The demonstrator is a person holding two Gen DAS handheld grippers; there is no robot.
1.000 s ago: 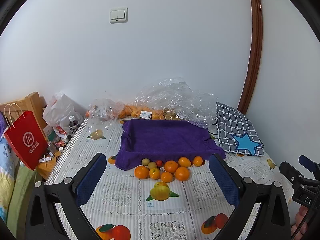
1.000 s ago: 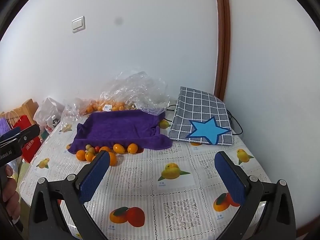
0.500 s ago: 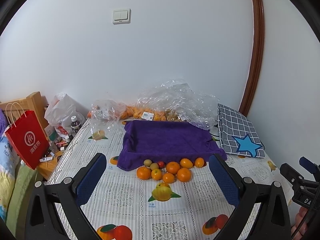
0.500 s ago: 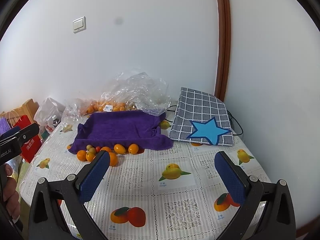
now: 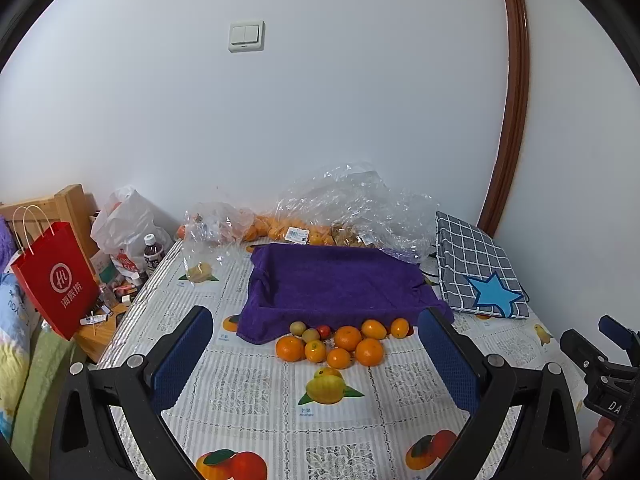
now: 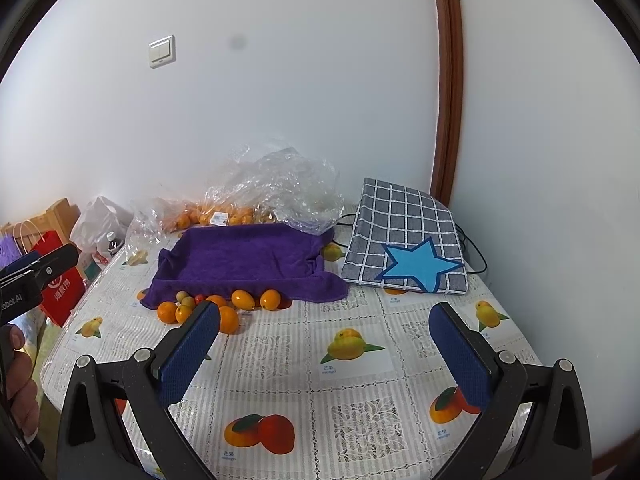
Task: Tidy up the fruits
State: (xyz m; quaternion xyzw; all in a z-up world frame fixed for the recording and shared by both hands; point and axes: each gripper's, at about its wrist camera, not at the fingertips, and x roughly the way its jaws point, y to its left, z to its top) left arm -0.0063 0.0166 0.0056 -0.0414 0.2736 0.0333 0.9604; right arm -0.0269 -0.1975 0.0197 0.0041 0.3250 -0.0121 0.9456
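A pile of loose fruit (image 5: 340, 342) lies on the tablecloth in front of a tray lined with purple cloth (image 5: 336, 280): several oranges, two small greenish fruits and a small red one. The right wrist view shows the same fruit pile (image 6: 216, 304) and purple tray (image 6: 244, 256) to the left. My left gripper (image 5: 316, 350) is open, held above the table short of the pile, nothing between its blue pads. My right gripper (image 6: 326, 344) is open too, over bare tablecloth right of the fruit.
Clear plastic bags with more oranges (image 5: 344, 216) lie behind the tray by the wall. A grey checked bag with a blue star (image 5: 476, 268) lies at the right. A red paper bag (image 5: 56, 280) and bottles stand off the table's left edge. The cloth has printed fruit pictures.
Both views have shifted slightly, with the fruit and tray a little higher and farther in frame. Neither gripper has changed its opening. No fruit has moved.
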